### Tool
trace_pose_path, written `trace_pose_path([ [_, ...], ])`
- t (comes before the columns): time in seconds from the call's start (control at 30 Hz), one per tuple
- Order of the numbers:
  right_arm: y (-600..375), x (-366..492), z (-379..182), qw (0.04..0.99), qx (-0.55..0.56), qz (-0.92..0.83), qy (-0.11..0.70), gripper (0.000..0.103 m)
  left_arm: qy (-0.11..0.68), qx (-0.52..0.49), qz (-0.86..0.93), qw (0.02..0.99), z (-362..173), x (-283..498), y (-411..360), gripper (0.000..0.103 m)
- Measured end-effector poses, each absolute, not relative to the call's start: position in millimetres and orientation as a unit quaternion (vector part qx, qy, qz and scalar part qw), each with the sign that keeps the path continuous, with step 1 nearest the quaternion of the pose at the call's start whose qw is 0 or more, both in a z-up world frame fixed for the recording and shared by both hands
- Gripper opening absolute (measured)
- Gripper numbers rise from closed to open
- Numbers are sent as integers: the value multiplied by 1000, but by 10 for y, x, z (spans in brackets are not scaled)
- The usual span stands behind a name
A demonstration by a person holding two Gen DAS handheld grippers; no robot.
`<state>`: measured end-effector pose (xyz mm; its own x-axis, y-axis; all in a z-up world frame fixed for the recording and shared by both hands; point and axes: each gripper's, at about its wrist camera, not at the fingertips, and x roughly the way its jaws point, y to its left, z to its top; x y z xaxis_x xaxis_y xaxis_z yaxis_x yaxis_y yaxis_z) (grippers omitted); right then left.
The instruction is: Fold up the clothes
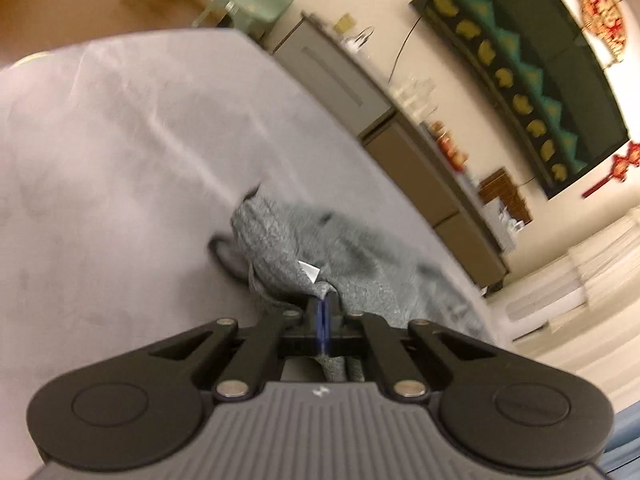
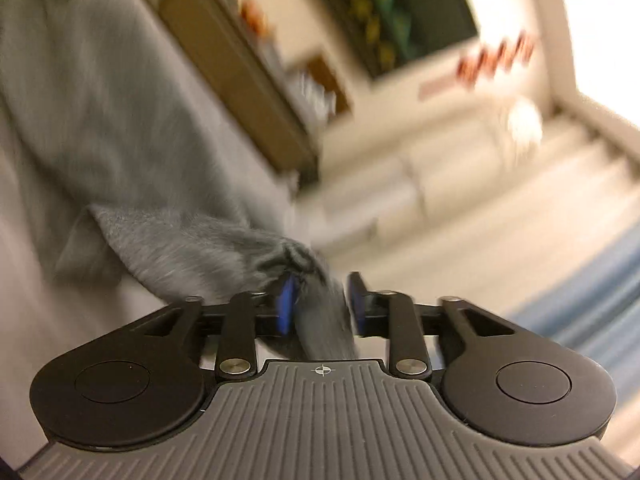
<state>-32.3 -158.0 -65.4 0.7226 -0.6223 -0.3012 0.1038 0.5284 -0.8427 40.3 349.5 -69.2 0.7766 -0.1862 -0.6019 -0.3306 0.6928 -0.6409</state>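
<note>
Left gripper (image 1: 323, 306): jaws fully closed, pinching an edge of the grey knit garment (image 1: 320, 248) right at the tips. A white tag (image 1: 310, 271) on the fabric sits just beyond the tips at 12 o'clock.

The garment lies bunched on the pale lavender table cover (image 1: 120, 160), spreading from centre frame toward 4 o'clock; a dark loop of it pokes out at 9 o'clock of the heap.

Right gripper (image 2: 320, 300): jaws partly apart, a twisted fold of the grey knit garment (image 2: 192, 248) runs between the blue pads (image 2: 285, 300). The left pad touches cloth; a gap shows at the right pad, so no clamp. View is blurred.

Surroundings, left wrist view: low grey-brown cabinet (image 1: 404, 156) along the wall at 1–3 o'clock with jars and boxes on top, dark wall hanging (image 1: 532, 76) at 2 o'clock, green chairs (image 1: 256, 4) at 11–12 o'clock beyond the table edge. Nothing sits between either gripper and the cloth.
</note>
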Motion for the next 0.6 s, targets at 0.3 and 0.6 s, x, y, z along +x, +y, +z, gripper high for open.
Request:
trace_pose_path([
  [0.3,-1983,-528,-217,939,72,-43,335,92,348,-384,12,855,-729,449,3391,5],
  [0.6,-1957,226,-781,907,-188,-8,376,100,343,-401,2,850,-702,527,3338,60],
])
